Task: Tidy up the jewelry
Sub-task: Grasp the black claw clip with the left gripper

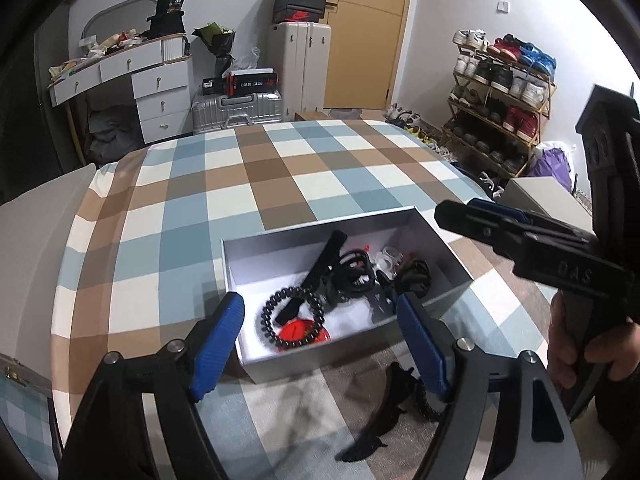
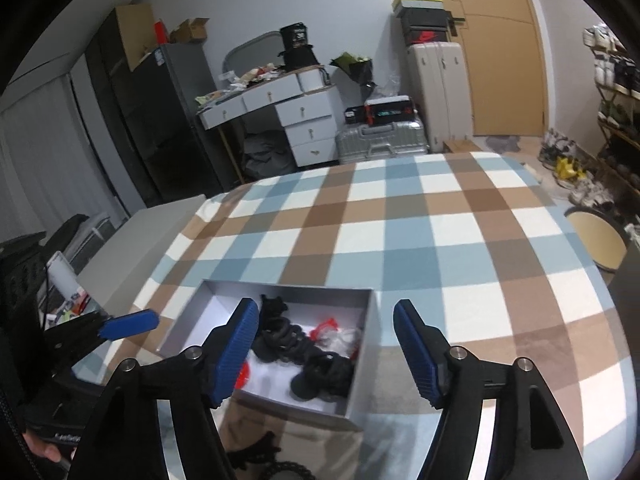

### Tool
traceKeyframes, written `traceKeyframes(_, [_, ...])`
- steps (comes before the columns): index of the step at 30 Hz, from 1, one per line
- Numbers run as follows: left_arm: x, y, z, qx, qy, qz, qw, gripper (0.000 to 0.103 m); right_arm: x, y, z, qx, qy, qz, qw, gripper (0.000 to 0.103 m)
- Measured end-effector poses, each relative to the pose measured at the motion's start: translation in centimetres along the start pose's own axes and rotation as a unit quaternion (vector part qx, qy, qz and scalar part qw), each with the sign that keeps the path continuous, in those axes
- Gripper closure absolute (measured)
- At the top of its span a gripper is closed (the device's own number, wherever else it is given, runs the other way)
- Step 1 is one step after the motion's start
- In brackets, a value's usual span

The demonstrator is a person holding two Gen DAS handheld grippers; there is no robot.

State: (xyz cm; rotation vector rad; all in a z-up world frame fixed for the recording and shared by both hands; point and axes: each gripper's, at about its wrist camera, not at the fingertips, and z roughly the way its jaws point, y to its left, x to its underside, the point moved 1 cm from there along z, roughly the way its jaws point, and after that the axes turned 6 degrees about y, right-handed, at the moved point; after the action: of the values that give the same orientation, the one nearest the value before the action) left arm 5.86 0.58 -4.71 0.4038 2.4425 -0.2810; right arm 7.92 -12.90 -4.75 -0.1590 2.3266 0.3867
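Observation:
A grey open box (image 1: 256, 248) sits on the checked bed. In it lie a black bead bracelet (image 1: 292, 316), a red disc (image 1: 304, 330) and a tangle of black hair ties (image 1: 352, 272). A black hair claw (image 1: 384, 412) and a black cord piece (image 1: 428, 404) lie on the bed just in front of the box. My left gripper (image 1: 320, 336) is open and empty over the box's near edge. My right gripper (image 2: 326, 344) is open and empty over the box (image 2: 360, 376). The right gripper also shows in the left wrist view (image 1: 472, 216), to the right of the box.
The checked bedspread (image 1: 280, 184) covers the bed. Beyond it stand a white desk with drawers (image 1: 156, 88), suitcases (image 1: 236, 108), a door (image 1: 360, 32) and a shoe rack (image 1: 500, 100). A round stool (image 2: 596, 240) stands to the right of the bed.

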Motion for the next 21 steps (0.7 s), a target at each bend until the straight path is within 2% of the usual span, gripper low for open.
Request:
traceKeyframes(4, [0.7,-0.5,0.0,-0.004,0.011,-0.002,0.9999,0.027,0.6,-0.3,-0.3,0.021,0.005,-0.004,1.0,0.023])
traceKeyframes(9, [1.6,-1.4,0.1,0.017,0.035,-0.001,0.9992,0.027,1.7,-0.1,-0.6,0.041,0.017,-0.022,0.999,0.023])
traceKeyframes(12, [2.1,-2.1,0.0,0.024,0.044,0.02,0.9986,0.027,2.1,-0.3,-1.0,0.043,0.021,-0.013,0.999,0.021])
traceKeyframes(16, [3.0,-3.1,0.8,0.042,0.075,0.052,0.995,0.027,2.8,-0.8,-1.9,0.044,0.026,0.003,0.999,0.013])
traceKeyframes(18, [3.4,-3.5,1.5,0.048,0.092,0.06,0.9928,0.027,3.2,-0.8,-2.1,0.048,0.033,0.005,0.998,0.013])
traceKeyframes(21, [3.9,-3.9,2.4,0.041,0.116,0.072,0.9898,0.027,3.6,-0.6,-2.0,0.054,0.044,-0.002,0.998,0.011])
